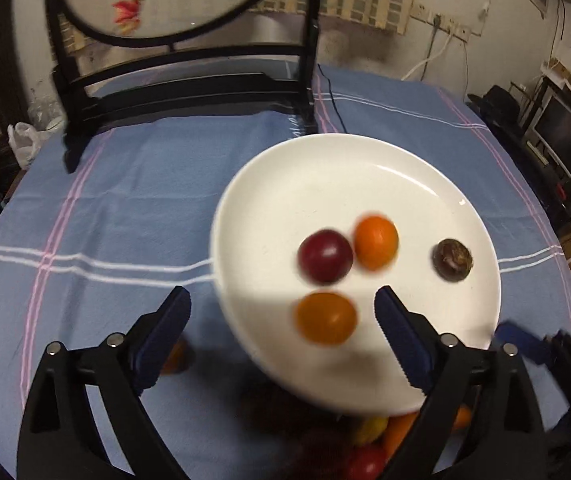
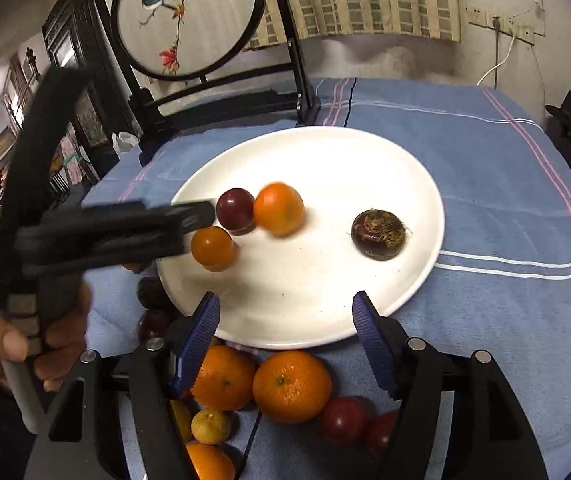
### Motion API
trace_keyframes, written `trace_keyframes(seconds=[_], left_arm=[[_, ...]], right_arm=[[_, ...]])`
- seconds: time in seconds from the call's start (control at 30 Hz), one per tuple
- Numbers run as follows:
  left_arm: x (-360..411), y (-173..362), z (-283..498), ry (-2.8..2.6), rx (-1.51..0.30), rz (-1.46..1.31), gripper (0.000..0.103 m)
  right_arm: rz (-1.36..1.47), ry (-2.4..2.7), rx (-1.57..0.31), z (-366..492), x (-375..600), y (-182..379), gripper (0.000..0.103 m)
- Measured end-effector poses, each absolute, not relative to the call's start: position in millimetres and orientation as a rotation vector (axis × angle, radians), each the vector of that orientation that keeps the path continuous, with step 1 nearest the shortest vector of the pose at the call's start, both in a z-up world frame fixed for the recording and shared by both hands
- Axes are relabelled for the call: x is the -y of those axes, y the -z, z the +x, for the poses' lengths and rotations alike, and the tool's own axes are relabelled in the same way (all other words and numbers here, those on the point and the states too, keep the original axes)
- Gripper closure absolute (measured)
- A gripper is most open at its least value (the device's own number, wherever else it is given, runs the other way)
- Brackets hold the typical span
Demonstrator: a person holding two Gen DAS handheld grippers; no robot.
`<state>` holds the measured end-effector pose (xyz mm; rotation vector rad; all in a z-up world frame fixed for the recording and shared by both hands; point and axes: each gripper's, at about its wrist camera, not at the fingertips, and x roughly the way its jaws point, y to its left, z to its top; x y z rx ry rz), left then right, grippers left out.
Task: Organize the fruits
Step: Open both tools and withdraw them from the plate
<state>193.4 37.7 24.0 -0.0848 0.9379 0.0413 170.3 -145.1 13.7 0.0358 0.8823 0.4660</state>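
White plate sits on blue striped tablecloth. Four fruits on plate: dark red plum, orange tangerine touching it, small orange cherry tomato just beside the plum, brown chestnut-like fruit apart, toward the plate's right side.

Left gripper: jaws spread wide, nothing between them. In the left wrist view the cherry tomato lies between the blue pads but not touched; fruits are motion-blurred there. The right wrist view shows this gripper from the side, reaching over the plate's left rim, tip near the plum and cherry tomato, held by a hand.

Right gripper: jaws apart, empty, hovering over the plate's near rim. In the left wrist view only a blurred blue pad and black frame show at the right edge.

Right wrist view alone shows clearly the unsorted pile on the cloth in front of the plate: two tangerines, red plums, a small yellowish fruit, dark fruits by the plate's left rim. Left wrist view catches only dim, shadowed bits of the pile under the plate edge.

Behind: black wooden stand with round embroidered screen; bird motif is visible in the right wrist view only.
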Motion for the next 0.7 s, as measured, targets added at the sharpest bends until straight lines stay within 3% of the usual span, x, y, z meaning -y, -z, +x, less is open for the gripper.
trace_keyframes(seconds=[0.3, 0.4, 0.6, 0.7], left_arm=[[-96.1, -17.9, 110.3, -0.181, -0.812, -0.146, 0.01], [-98.5, -12.1, 115.9, -0.165, -0.83, -0.113, 0.01], [-99.9, -5.6, 119.9, -0.1, -0.879, -0.17, 0.01], [-99.3, -7.0, 118.2, -0.096, -0.872, -0.181, 0.01]], right_arm=[[0.055, -0.466, -0.8, 149.0, 156.5, -32.6, 0.031], [0.066, -0.411, -0.786, 134.9, 170.6, -35.9, 0.023], [0.075, -0.266, -0.731, 93.3, 226.9, -40.6, 0.019], [0.033, -0.224, -0.794, 82.7, 240.2, -28.1, 0.019]])
